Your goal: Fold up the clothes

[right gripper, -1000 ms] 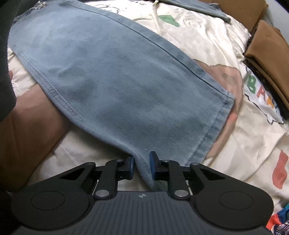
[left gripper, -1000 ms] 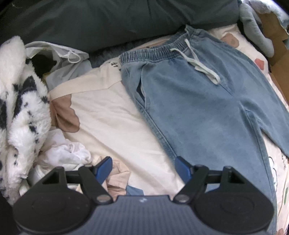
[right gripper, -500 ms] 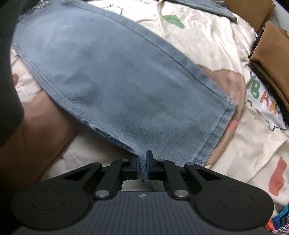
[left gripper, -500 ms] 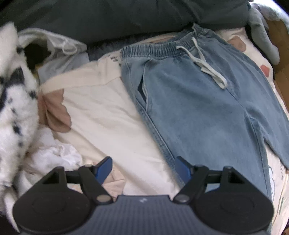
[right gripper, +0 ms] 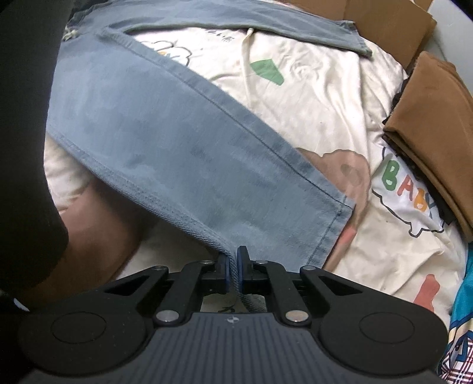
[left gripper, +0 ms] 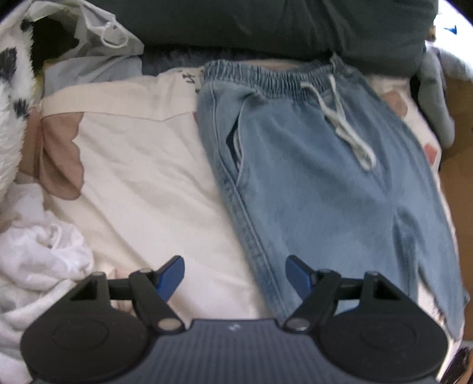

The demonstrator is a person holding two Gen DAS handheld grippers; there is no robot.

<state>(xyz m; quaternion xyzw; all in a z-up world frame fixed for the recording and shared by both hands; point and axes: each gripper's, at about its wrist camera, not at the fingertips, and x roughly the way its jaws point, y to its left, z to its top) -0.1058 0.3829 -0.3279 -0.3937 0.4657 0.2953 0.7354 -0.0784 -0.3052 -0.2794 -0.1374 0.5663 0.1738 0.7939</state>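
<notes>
Jeans are lying lengthwise, waistband pointing away; right tool is clamping a leg's hem corner, left tool gaping.

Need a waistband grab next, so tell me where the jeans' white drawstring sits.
In the left wrist view, the white drawstring hangs from the elastic waistband, upper right, on the jeans below the dark pillow.
</notes>
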